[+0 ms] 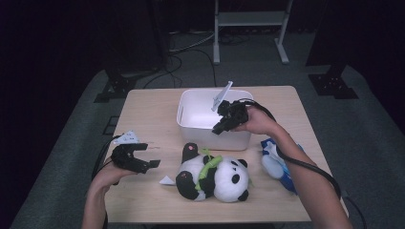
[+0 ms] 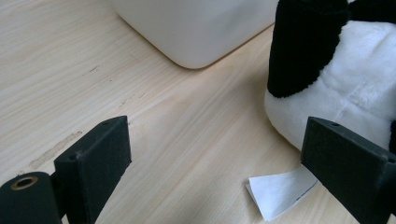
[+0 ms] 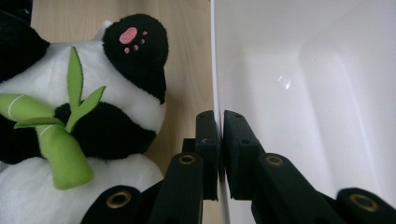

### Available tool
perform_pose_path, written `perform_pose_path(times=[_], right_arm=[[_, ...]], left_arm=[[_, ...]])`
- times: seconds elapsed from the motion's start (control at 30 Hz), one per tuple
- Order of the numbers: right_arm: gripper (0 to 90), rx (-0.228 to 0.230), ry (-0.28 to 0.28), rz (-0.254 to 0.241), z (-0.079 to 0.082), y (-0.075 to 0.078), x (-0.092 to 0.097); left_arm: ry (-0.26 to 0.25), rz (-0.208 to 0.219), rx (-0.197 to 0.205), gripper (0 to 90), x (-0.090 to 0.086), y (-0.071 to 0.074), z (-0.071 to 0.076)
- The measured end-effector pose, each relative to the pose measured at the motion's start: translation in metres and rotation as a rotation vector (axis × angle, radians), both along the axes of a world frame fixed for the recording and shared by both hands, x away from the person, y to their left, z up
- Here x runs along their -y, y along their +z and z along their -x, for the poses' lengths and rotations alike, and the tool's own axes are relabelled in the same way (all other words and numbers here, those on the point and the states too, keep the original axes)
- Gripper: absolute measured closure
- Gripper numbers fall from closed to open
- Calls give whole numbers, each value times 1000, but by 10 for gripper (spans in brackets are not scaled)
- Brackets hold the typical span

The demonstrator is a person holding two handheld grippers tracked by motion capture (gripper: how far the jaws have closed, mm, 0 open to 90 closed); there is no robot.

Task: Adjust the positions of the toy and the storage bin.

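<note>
2 jaws of the right gripper pinch the near wall of the white bin, which sits mid-table behind the panda plush. The left gripper hovers wide open, holding nothing. Pulling sideways on that thin wall could, I judge, let it slip out or tip the bin onto the panda plush.

The desk is pale wood with a fine, matt grain and a few scuffed streaks. The white bin looks like smooth plastic with a soft sheen. The panda toy is fuzzy plush cloth, its bamboo stalk flat green felt. The right hand-held gripper is matt black plastic with brass-coloured eyelets. The tag beside the panda looks like thin white paper.
</note>
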State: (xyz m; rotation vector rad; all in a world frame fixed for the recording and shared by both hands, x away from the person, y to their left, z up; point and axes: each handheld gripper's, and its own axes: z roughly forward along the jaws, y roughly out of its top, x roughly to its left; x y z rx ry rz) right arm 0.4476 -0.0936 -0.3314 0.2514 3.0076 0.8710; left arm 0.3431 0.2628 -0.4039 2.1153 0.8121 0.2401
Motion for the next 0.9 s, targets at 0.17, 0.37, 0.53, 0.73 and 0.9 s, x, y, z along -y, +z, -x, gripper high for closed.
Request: perform_pose_path(times=[0.17,0.37,0.53,0.73,0.9], right_arm=[[837,-3,9,8,4,-1,-1],[827,-7,6,10,5,0,-1],[783,-14,-4,4,5,2,-2],[757,6,-8,-14,6,9,-2],[761,4,-5,-5,5,5,-6]], left_arm=[[-10,2,6,74,0,1,0],[-7,4,8,74,-3,1,-1],[-6,3,3,74,-4,-1,-1],[-9,5,5,74,-4,0,-1],[-11,5,2,74,-3,0,-1]])
